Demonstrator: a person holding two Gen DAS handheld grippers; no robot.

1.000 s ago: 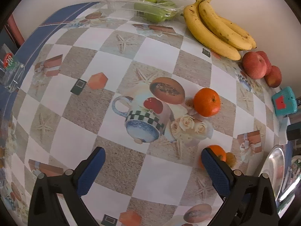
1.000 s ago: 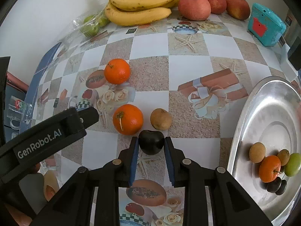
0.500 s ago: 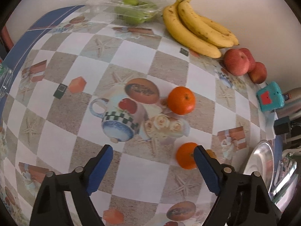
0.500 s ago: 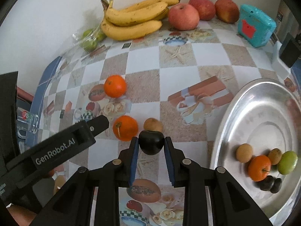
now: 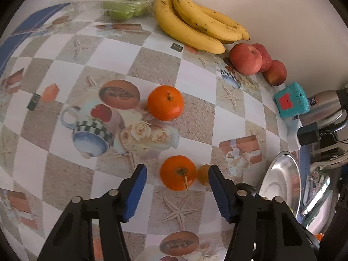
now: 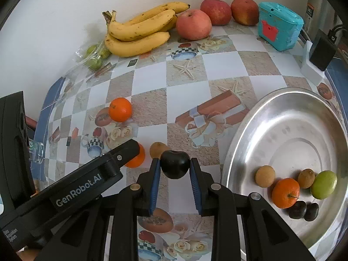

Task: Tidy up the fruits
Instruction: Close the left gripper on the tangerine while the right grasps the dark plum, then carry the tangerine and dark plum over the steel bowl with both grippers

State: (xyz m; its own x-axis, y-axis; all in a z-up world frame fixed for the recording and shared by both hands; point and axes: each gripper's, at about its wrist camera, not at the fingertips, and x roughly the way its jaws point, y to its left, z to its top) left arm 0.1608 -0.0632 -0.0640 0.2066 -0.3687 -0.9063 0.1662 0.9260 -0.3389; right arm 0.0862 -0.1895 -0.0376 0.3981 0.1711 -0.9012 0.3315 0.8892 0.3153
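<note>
plum [image 6: 174, 164] roundish, dimple up | right claw [image 6: 174, 167] pinching | left claw [image 5: 176, 175] spread

Shiny metal tray [image 6: 282, 113], glossy printed tablecloth [image 6: 228, 63], matt black plastic gripper [image 6: 174, 167].

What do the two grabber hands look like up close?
Both are black plastic with two long fingers tipped with blue pads. The left gripper has silver round pins at its joints, and its side carries white "GenRobot.AI" lettering. The right gripper has matching pins and ridged pads.

My left gripper [image 6: 121, 158] carries white "GenRobot.AI" lettering along its finger; other small print there stays unreadable.
</note>
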